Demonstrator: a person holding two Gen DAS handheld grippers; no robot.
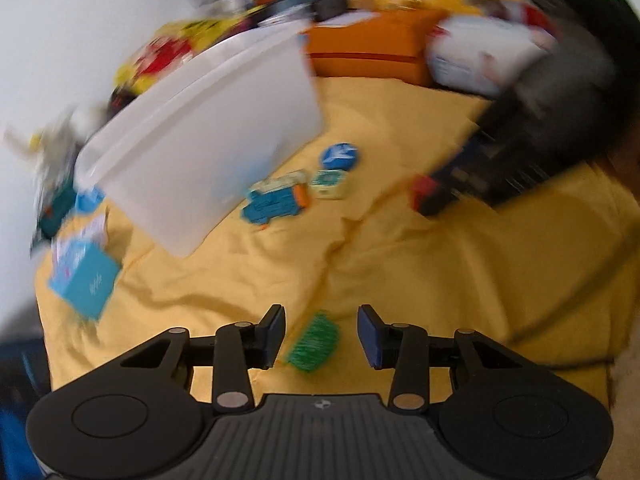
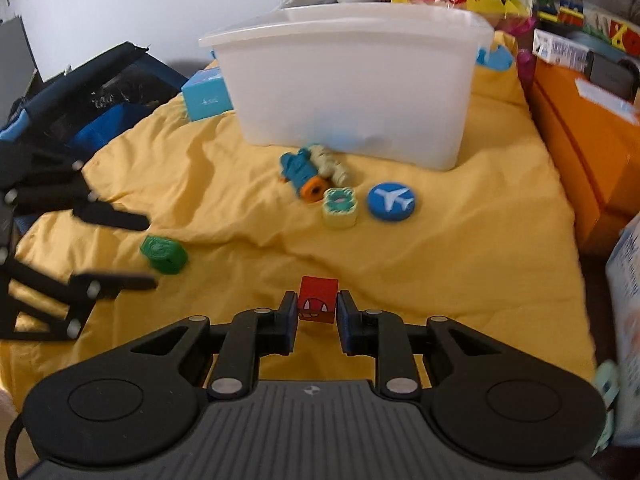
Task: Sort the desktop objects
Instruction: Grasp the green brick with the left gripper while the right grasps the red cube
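Observation:
My right gripper (image 2: 318,312) is shut on a red cube (image 2: 318,300) with a toothy face, low over the yellow cloth (image 2: 460,264). My left gripper (image 1: 322,334) is open, and a green ridged piece (image 1: 314,342) lies on the cloth between its fingers, clear of both pads. The right wrist view shows that left gripper (image 2: 150,251) around the green piece (image 2: 164,254). Farther back lie a blue toy with an orange tip (image 2: 304,172), a cream toy (image 2: 332,162), a pale green-topped block (image 2: 339,207) and a blue airplane disc (image 2: 392,201). Behind them stands a white bin (image 2: 352,80).
An orange box (image 2: 580,140) walls the right side. A teal box (image 2: 206,98) sits left of the bin, and a dark bag (image 2: 100,80) lies off the cloth's left edge. Toys and packets pile up behind the bin. The left wrist view is motion-blurred.

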